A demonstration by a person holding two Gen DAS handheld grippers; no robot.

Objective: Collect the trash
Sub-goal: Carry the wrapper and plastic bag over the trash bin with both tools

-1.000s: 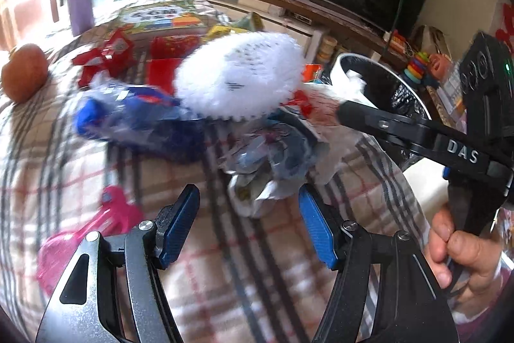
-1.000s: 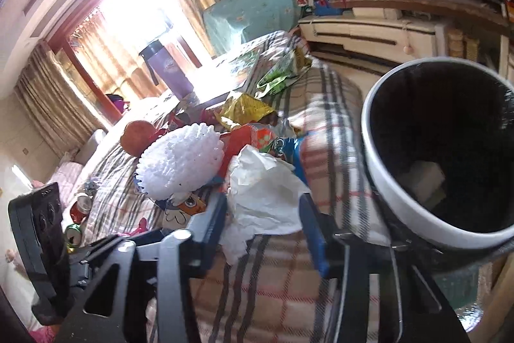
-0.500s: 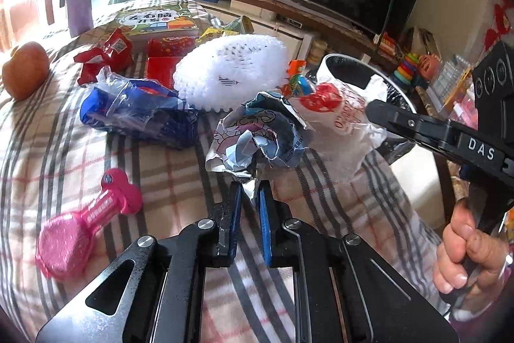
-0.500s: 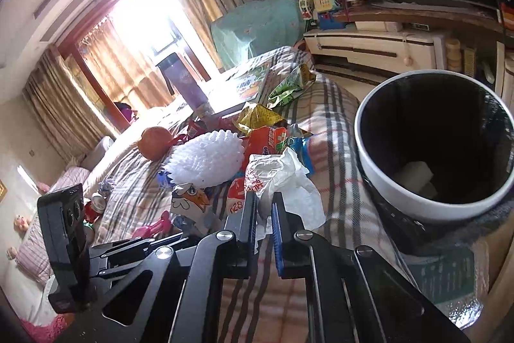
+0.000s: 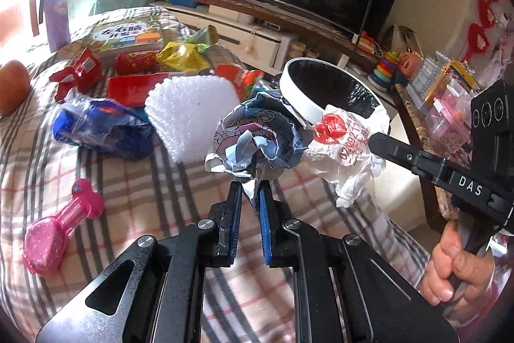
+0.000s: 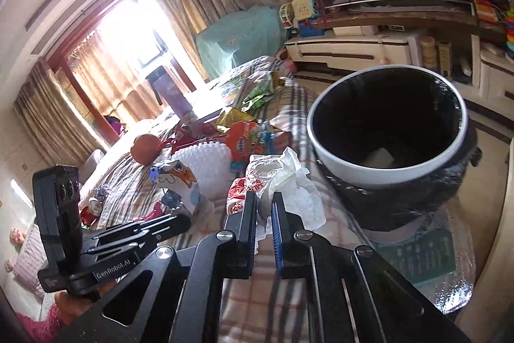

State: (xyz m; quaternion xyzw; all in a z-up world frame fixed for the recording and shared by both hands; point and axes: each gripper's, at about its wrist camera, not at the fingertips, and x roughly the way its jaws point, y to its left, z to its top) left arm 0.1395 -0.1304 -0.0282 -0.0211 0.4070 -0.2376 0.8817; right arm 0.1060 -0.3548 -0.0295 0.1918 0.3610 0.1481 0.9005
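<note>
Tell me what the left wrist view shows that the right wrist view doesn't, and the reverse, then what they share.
Only the left wrist view shows the pink toy and the blue wrapper. Only the right wrist view shows inside the trash bin, where a pale object lies, and the sunlit window. Both show the left gripper shut on a crumpled printed wrapper, the right gripper shut on a white plastic bag, and the white foam net.

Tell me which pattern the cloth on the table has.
The cloth is beige plaid with grey and red stripes; the left wrist view shows it best.
</note>
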